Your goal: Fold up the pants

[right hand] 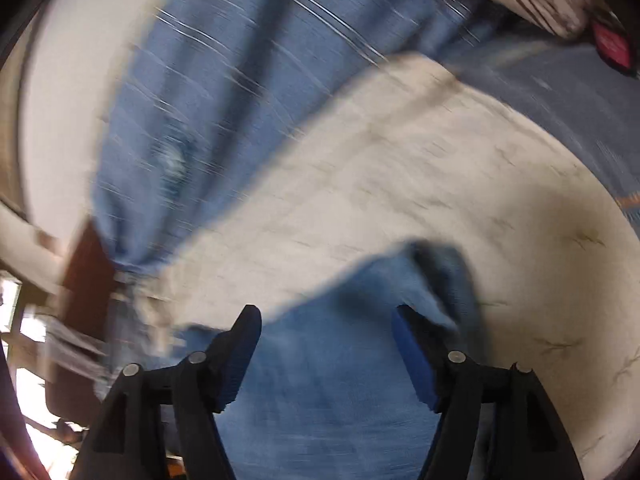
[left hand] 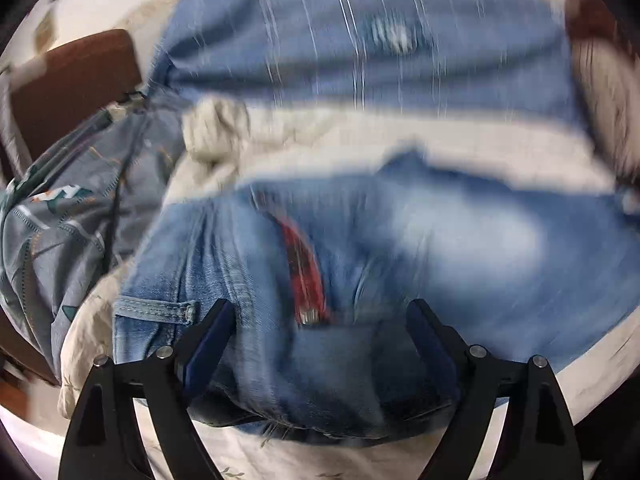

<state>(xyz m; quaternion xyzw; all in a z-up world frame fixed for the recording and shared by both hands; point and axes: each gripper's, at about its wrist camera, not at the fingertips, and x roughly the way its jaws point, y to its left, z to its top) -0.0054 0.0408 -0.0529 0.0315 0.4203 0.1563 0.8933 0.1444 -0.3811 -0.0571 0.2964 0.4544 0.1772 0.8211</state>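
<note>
Left wrist view: the left gripper point(left hand: 320, 320) stands wide open over light blue jeans point(left hand: 360, 248) lying on a cream leaf-print bed sheet point(left hand: 360, 136); a brown headboard point(left hand: 72, 88) stands at left.

Right wrist view: the right gripper point(right hand: 326, 326), parted, holding nothing, hangs above denim on the same sheet point(right hand: 380, 184).

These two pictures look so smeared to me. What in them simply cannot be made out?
- Left wrist view: the red strip on the jeans; motion blur hides what it is.
- Left wrist view: the jeans' near edge, covered by the left gripper.
- Right wrist view: the pink object, cut by the rim and blurred.
- Right wrist view: the striped blue cloth, its pale spot smeared.
- Right wrist view: denim under the right gripper; which part of the jeans is unclear.
</note>
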